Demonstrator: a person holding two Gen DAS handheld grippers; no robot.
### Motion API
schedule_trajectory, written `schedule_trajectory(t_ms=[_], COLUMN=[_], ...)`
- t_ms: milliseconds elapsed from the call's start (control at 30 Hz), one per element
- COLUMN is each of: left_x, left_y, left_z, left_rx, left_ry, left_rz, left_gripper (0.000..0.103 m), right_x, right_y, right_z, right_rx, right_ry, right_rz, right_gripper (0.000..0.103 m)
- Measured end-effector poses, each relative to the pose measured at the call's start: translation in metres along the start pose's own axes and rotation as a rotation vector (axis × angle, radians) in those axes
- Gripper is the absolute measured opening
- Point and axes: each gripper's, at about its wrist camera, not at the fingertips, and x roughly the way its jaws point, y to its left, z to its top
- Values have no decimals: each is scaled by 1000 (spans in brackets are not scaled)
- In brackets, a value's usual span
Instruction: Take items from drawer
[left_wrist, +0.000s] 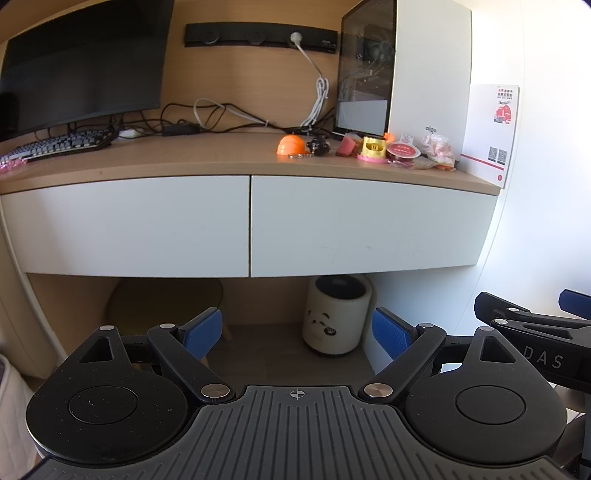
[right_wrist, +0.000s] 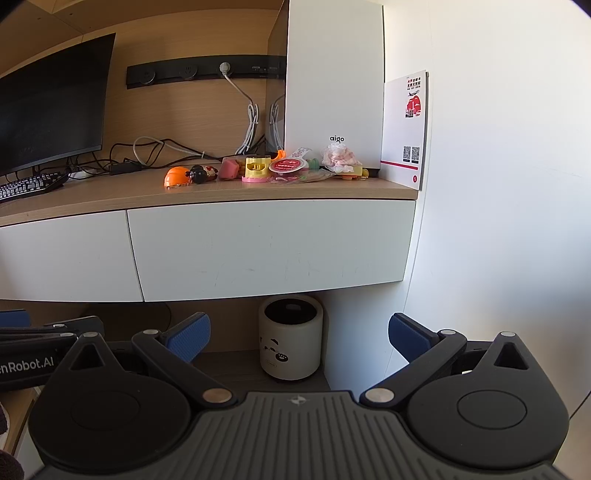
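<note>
While both drawers (left_wrist: 362, 225) are seen shut under the table (left_wrist: 207, 158), the left gripper (left_wrist: 297, 328) and right gripper (right_wrist: 299, 332) are held wide, empty; toys (right_wrist: 258, 168) are clustered on top.

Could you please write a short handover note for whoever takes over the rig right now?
Left gripper: open, empty, held back from the desk.
Right gripper: open, empty, also short of the desk.
Both white drawers, left drawer and right drawer, are shut; neither shows a handle.
A cluster of small toys, including an orange helmet, sits on the desktop above the right drawer, in front of the white PC case.
Done: no drawer opened now.
Left: open a drawer, lift items out. Contents cannot be seen.
</note>
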Motion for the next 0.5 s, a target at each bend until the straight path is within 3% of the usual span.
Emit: schedule_trajectory(t_ms=[500], left_x=[1], left_y=[0], left_z=[-5], left_rx=[-4], left_ry=[5], left_rz=[-13], left_gripper=[91], right_x=[1], right_y=[-2], right_z=[-1], right_rx=[3], right_ry=[4], right_rz=[-3], right_gripper=[103])
